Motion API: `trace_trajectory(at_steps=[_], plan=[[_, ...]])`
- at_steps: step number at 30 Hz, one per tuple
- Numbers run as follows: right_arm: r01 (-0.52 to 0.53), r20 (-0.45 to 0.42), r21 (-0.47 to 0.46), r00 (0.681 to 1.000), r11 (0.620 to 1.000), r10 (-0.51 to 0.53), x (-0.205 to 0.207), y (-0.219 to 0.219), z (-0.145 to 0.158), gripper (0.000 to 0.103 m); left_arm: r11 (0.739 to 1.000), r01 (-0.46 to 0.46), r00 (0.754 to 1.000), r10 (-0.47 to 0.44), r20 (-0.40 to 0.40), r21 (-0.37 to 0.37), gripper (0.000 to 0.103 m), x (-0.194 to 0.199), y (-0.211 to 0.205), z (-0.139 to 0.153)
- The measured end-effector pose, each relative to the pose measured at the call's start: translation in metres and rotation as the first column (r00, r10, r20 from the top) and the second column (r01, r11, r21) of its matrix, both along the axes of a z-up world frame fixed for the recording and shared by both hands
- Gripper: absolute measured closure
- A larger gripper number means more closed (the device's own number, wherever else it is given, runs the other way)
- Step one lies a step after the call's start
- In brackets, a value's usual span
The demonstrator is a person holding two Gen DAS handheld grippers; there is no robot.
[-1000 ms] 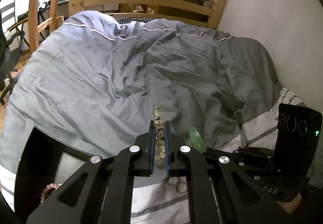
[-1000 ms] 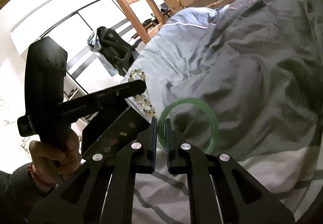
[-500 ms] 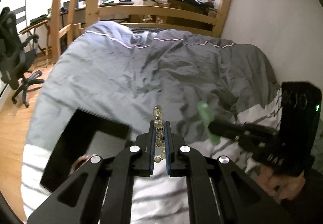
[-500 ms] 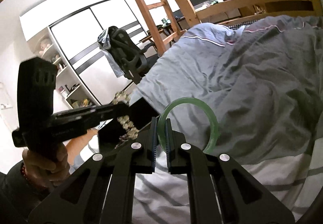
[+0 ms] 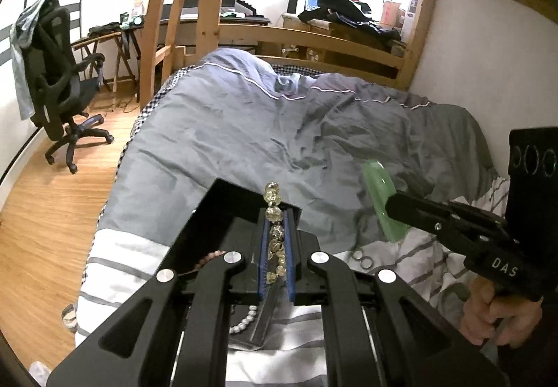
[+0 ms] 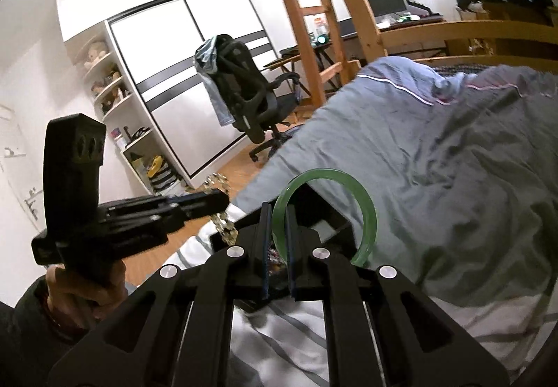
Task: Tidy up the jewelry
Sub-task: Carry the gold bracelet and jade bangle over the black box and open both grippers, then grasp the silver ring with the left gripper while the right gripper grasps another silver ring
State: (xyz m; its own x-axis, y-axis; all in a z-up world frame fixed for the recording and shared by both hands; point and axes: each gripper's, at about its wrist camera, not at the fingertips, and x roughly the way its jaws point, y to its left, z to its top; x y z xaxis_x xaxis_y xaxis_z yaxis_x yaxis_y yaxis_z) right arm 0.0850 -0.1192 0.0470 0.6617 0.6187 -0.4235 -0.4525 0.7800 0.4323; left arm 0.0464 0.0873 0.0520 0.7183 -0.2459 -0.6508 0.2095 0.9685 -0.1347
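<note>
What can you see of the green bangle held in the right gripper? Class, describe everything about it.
The green bangle is a smooth, closed ring, translucent and glossy like jade or glass. It stands on edge, its lower left arc clamped between the right gripper fingers, the rest arching up and to the right. It is held in the air above the bed's grey duvet and a black jewelry tray. In the left wrist view it shows edge-on. Only the fingers touch it.
</note>
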Motion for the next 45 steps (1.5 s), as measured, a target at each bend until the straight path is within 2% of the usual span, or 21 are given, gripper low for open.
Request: trace_trajectory(at_steps=[6,10,13,22,26,27,28,29,30,33,35,39,45], plan=[[-0.034,0.004,-0.005,0.999,0.999,0.034,0.011,0.033,0.008,0.095,0.998,-0.046,0.999,0.046,-0.005,-0.038,0.095,0.000,0.026,0.000],[-0.051,0.000,-0.001,0.999,0.999,0.051,0.019,0.054,0.008,0.095,0.996,-0.058,0.998,0.055,-0.041,-0.068,0.095,0.003,0.041,-0.007],[-0.071,-0.030,0.014,0.997,0.997,0.071,0.026,0.068,-0.001,0.095,0.993,-0.056,0.995,0.047,-0.088,-0.102,0.095,0.009,0.049,-0.018],[-0.085,-0.133,-0.001,0.988,0.996,0.085,0.046,0.090,-0.035,0.094,0.988,-0.105,0.985,0.088,-0.146,-0.112,0.095,0.014,0.059,-0.028],[-0.079,-0.194,-0.004,0.978,0.997,0.077,0.050,0.087,-0.048,0.088,0.986,-0.115,0.983,0.096,-0.155,-0.122,0.094,0.016,0.062,-0.029],[-0.076,-0.202,0.004,0.976,0.997,0.076,0.050,0.086,-0.050,0.082,0.985,-0.119,0.983,0.099,-0.155,-0.123,0.089,0.016,0.063,-0.029],[-0.072,-0.199,0.018,0.977,0.997,0.074,0.050,0.084,-0.049,0.068,0.984,-0.127,0.983,0.108,-0.151,-0.122,0.084,0.015,0.064,-0.029],[-0.063,-0.185,0.039,0.980,0.997,0.069,0.048,0.080,-0.046,0.048,0.984,-0.134,0.983,0.117,-0.144,-0.117,0.069,0.014,0.064,-0.027],[-0.051,-0.165,0.051,0.985,0.997,0.059,0.045,0.076,-0.042,0.041,0.984,-0.141,0.983,0.126,-0.135,-0.112,0.052,0.013,0.063,-0.026],[0.005,-0.104,0.037,0.995,0.999,-0.001,0.037,0.060,-0.024,0.029,0.980,-0.171,0.984,0.164,-0.070,-0.102,0.018,0.007,0.064,-0.017],[0.056,-0.070,0.000,0.996,0.998,-0.056,0.031,0.047,-0.013,0.007,0.978,-0.171,0.985,0.168,-0.039,-0.118,0.006,0.005,0.062,-0.013],[0.141,-0.026,-0.090,0.989,0.986,-0.144,0.017,0.016,0.003,0.004,0.984,-0.118,0.993,0.118,-0.007,-0.130,0.006,0.006,0.045,-0.011],[0.233,0.014,-0.208,0.972,0.950,-0.235,-0.014,-0.024,0.002,0.004,1.000,0.014,0.999,-0.014,0.052,0.002,0.006,0.011,-0.014,-0.009]])
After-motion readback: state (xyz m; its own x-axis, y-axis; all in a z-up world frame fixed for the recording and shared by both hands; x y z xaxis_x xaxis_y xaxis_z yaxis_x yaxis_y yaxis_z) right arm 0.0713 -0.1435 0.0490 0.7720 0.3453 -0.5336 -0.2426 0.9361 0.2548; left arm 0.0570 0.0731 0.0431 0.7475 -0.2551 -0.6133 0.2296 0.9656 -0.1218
